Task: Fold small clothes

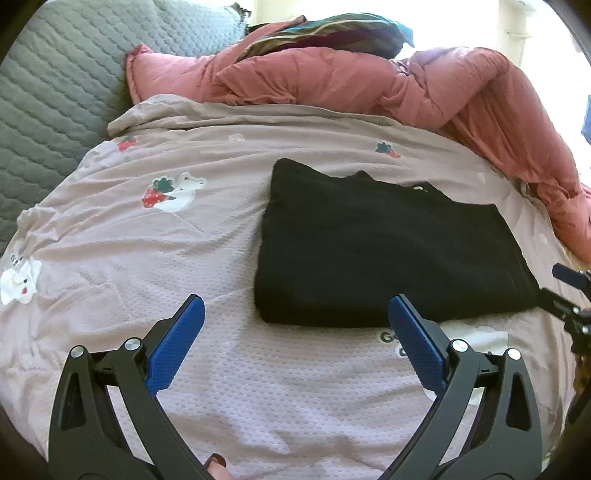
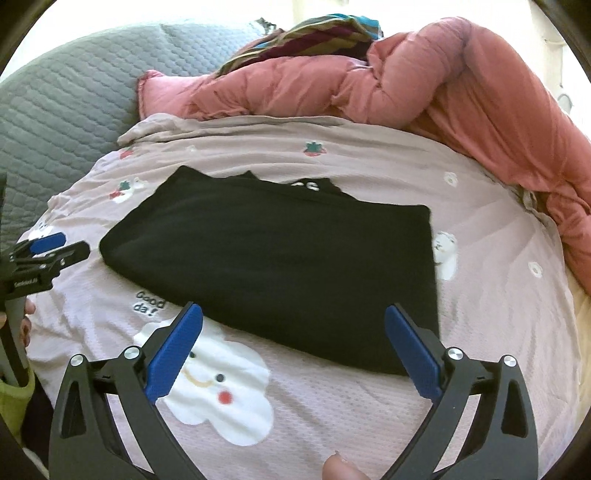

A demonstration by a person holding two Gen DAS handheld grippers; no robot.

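A black garment [image 1: 388, 251] lies folded into a flat rectangle on the mauve printed bedspread [image 1: 184, 258]; it also shows in the right wrist view [image 2: 280, 266], with white lettering at its far edge. My left gripper [image 1: 295, 314] is open and empty, above the bedspread just short of the garment's near left corner. My right gripper [image 2: 293, 321] is open and empty, above the garment's near edge. The left gripper also shows at the left edge of the right wrist view [image 2: 48, 247], and the right gripper at the right edge of the left wrist view [image 1: 572, 299].
A crumpled pink quilt [image 1: 369, 77] runs along the far and right sides of the bed. A striped cloth [image 1: 332, 33] lies on it. A grey quilted cover [image 1: 55, 92] lies at the far left.
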